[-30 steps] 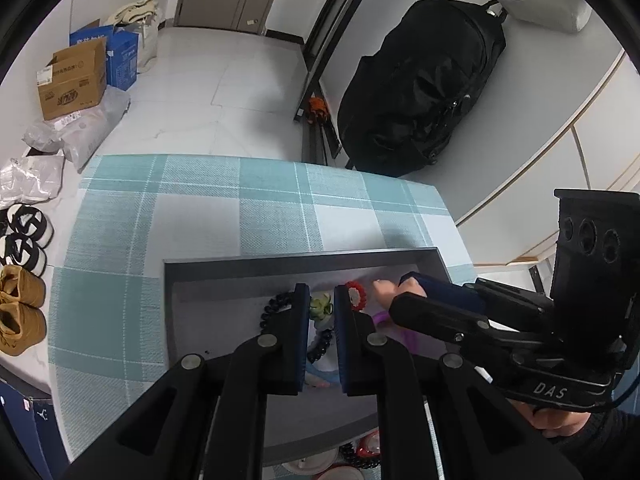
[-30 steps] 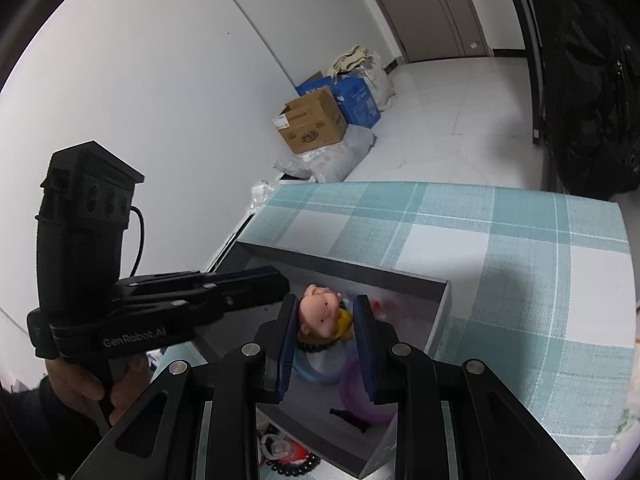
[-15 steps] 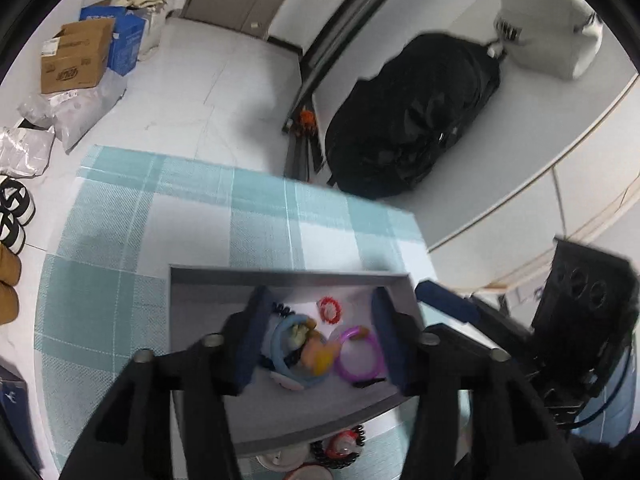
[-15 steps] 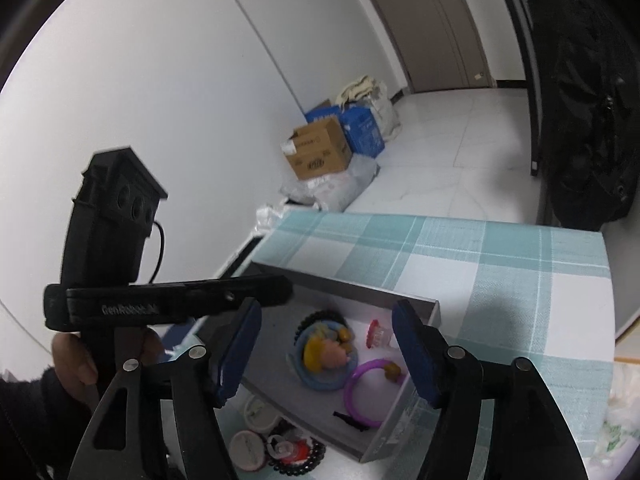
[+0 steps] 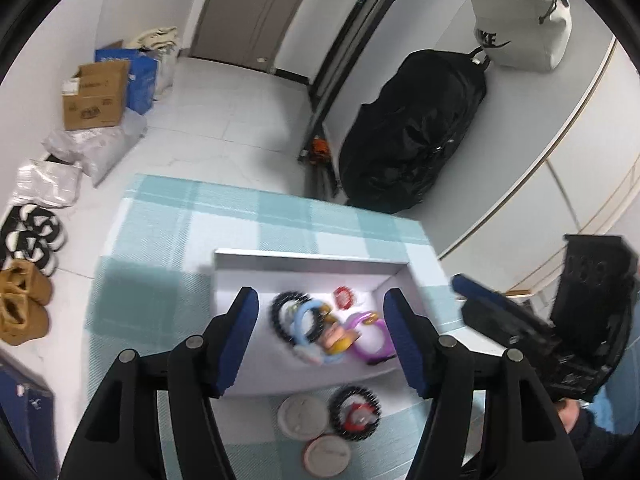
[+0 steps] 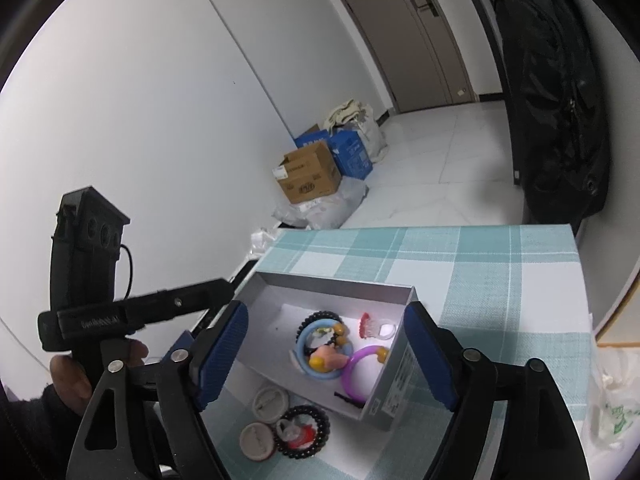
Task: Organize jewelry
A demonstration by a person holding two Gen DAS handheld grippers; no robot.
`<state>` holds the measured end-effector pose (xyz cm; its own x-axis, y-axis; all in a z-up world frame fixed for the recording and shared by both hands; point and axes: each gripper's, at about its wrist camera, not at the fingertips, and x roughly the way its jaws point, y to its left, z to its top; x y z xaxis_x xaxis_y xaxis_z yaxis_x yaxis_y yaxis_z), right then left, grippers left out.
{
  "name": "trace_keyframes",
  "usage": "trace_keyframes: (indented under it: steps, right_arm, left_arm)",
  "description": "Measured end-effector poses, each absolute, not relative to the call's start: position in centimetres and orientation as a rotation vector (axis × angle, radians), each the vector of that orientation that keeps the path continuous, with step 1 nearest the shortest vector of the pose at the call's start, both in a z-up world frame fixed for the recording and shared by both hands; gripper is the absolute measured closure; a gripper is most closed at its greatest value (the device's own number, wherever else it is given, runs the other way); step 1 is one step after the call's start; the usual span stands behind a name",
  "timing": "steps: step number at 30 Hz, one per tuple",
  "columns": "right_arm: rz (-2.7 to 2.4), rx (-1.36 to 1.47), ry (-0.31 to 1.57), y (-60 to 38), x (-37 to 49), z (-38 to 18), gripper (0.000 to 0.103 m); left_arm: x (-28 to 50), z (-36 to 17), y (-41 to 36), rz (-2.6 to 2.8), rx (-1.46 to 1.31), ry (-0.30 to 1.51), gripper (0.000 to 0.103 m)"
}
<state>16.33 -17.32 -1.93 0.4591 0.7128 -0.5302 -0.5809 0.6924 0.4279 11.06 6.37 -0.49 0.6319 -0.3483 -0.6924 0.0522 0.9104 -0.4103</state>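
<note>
Overhead, two hand-held grippers hang above a gray box (image 6: pixel 394 400) of jewelry on a table covered with a teal-and-white checked cloth (image 6: pixel 480 280). At far left in the right wrist view, the left gripper (image 6: pixel 218 285) points its black fingers toward the box's near-left corner; from its own camera its blue-padded jaws stand spread wide, holding nothing (image 5: pixel 320 336). Below it on the cloth, just outside the box, lie two round white lids (image 6: pixel 270 402) and a black bead bracelet (image 6: pixel 304 432) ringed around a small red-and-white charm. Inside the box, left to right, rest another black bead bracelet (image 6: pixel 320 316), a light blue ring (image 6: pixel 308 354) with a pink-and-yellow doll figure (image 6: pixel 326 360) lying across it, a purple bangle (image 6: pixel 356 376) and a small red-and-white piece (image 6: pixel 366 325) near the far wall. The right gripper (image 6: pixel 324 364) hovers over the box with its jaws likewise released and empty. Beyond the table, cardboard and blue boxes (image 6: pixel 308 178) sit against the wall, and a black bag (image 6: pixel 552 120) hangs at right.
</note>
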Motion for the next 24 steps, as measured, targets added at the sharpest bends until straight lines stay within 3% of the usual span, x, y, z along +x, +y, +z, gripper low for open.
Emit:
trace_keyframes:
  steps: [12,24]
  right_arm:
    - [0.782,0.203,0.708,-18.5,13.3,-1.4,0.003]
    - [0.731,0.220,0.733,-20.1,11.8,-2.3,0.001]
  left_arm:
    - [6.5,-0.2,5.8,-0.153,-0.290,0.826,0.042]
    - [5.0,-4.1,3.2,-0.173,-0.173,0.991,0.040]
